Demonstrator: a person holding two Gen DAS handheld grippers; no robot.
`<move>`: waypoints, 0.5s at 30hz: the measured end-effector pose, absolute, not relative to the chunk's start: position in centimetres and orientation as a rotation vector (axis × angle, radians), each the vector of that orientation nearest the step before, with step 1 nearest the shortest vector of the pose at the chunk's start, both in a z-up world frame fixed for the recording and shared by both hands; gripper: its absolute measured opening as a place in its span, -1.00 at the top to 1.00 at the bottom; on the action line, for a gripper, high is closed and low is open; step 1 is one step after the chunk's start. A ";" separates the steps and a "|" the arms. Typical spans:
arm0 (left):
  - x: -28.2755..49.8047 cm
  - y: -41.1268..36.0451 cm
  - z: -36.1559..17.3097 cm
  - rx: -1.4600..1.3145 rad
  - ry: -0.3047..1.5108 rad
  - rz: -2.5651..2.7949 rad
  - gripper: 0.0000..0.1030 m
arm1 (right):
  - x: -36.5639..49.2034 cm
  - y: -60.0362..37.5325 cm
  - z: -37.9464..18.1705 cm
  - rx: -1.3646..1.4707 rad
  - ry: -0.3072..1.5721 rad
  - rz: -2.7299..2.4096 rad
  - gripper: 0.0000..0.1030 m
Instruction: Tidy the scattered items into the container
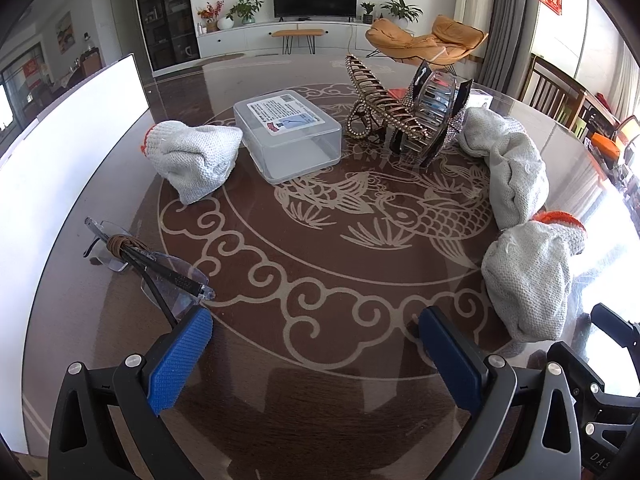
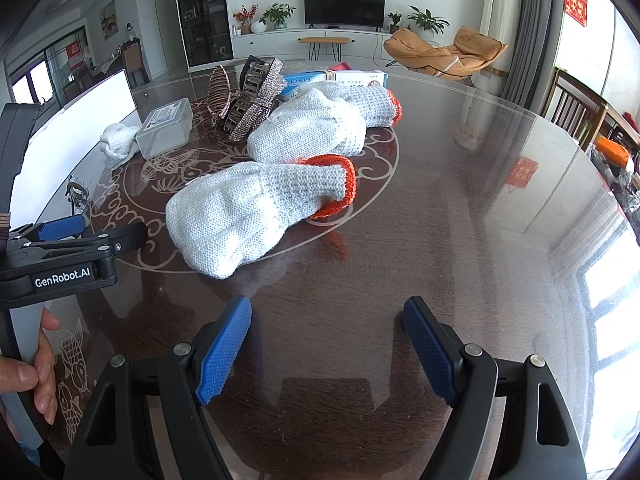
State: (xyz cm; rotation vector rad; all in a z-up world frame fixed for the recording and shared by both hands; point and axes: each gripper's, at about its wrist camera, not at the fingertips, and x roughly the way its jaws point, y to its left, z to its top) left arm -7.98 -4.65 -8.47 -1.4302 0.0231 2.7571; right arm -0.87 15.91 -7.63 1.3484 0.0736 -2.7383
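Hovering low over the table [image 2: 460, 208], the right gripper [image 2: 326, 344] is spread wide and empty, as is the left gripper [image 1: 316, 354]. The nearest glove [image 2: 248, 216] should be pinched mid-body, then carried to the clear container [image 1: 286, 136], which lies beyond with its lid seemingly on.

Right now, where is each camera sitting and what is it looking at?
Left wrist: on the left gripper, facing the clear box and glasses; its open blue fingers show.
Right wrist: on the right gripper, facing the knit gloves; its open fingers and a hand show.
Both see the hair clips and table.
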 end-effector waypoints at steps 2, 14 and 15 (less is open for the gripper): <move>-8.6 -4.7 -8.5 -1.418 0.031 2.752 -1.00 | -1.6 15.6 -7.7 1.337 0.091 -2.716 -0.55; -11.7 -5.4 -8.4 -1.400 0.049 2.731 -1.00 | -5.2 14.5 -7.9 1.317 0.131 -2.642 -0.67; -11.7 -5.4 -8.4 -1.400 0.048 2.731 -1.00 | -5.2 14.4 -7.9 1.317 0.132 -2.642 -0.67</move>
